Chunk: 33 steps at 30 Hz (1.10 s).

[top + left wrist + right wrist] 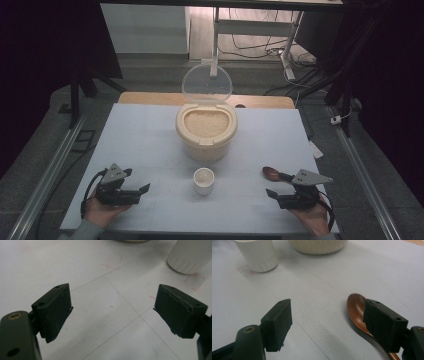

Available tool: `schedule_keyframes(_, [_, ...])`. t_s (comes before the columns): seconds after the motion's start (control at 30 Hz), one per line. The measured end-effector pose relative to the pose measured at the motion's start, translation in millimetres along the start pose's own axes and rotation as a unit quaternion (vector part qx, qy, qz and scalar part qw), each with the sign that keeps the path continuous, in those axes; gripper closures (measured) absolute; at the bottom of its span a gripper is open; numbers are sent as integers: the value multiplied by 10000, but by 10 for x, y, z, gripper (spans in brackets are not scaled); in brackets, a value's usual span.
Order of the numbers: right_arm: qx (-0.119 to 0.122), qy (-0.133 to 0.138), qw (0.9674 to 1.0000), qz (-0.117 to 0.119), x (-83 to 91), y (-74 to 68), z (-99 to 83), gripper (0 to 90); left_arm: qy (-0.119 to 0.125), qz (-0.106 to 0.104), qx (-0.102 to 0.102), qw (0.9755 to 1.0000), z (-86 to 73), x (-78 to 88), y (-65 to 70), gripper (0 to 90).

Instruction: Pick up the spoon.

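Spoon (271, 173) lies right of the cup (204, 180), just beside my right gripper (276, 195), not picked up yet. Left to right: my left gripper (138, 190), jaws apart, nothing btwn; cup, looks empty; rice container (206, 131) behind the cup, lid up; right gripper, jaws apart. Scooping's all left, I'd say. No readable labels.

Table (150, 150): rice tub (206, 131), cup (204, 180), spoon (274, 173).

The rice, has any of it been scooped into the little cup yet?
Not yet. The rice bin already has its lid up, so that part looks done. The little cup looks empty. Both tongs, left and right, are open and hold nothing. The wooden spoon lies beside the right tongs, probably next to grab.
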State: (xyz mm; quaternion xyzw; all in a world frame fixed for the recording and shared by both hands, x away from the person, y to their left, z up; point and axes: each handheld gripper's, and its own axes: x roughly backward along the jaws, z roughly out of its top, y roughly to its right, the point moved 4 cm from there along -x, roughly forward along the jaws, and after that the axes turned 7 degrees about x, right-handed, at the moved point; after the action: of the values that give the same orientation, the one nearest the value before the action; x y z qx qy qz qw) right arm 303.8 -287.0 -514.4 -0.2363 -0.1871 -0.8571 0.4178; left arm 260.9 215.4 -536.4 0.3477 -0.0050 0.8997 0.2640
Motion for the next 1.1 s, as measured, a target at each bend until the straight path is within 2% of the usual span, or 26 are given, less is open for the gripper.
schedule_keyframes(0.7, [37,-191,9998,32,-26,-35,27,269,9,-26,-73,10000,7,-8,13,133])
schedule_keyframes(0.97, [204,-250,9995,-46,12,-10,168,281,8,-5,-66,10000,3,-16,-10,134])
schedule_keyframes(1.1, [168,-343,9993,-22,55,37,277,288,-8,-15,-55,10000,4,-20,-10,134])
